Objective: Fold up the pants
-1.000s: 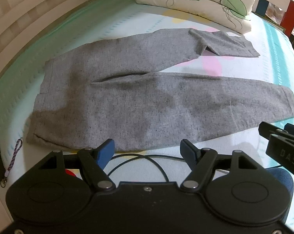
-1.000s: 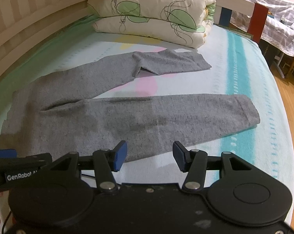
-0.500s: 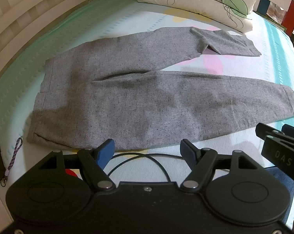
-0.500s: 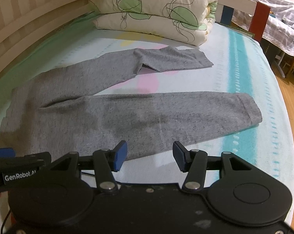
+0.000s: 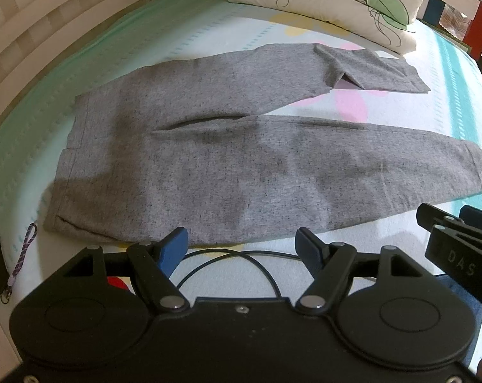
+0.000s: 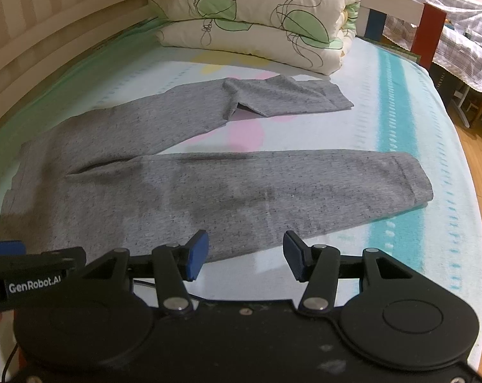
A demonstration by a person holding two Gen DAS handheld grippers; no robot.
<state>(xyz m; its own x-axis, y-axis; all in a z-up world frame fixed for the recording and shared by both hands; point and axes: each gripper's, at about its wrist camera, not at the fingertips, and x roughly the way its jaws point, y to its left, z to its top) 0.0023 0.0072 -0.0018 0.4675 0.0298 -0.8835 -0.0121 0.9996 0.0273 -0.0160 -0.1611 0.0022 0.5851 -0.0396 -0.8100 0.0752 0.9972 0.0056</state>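
Barely anything shifts: both grippers creep a touch closer to the pants, and no fold has begun.

Over the last second the grey speckled knit pants (image 5: 228, 159) stay spread flat on the pastel-patterned bed (image 6: 400, 102), far leg kinked near the folded leaf-print quilt (image 6: 256, 22). Left gripper (image 5: 241, 245) and right gripper (image 6: 244, 252) hover just short of the near leg's edge, jaws wide and empty, over a thin black cable (image 5: 228, 255); likely the approach to a first grasp.
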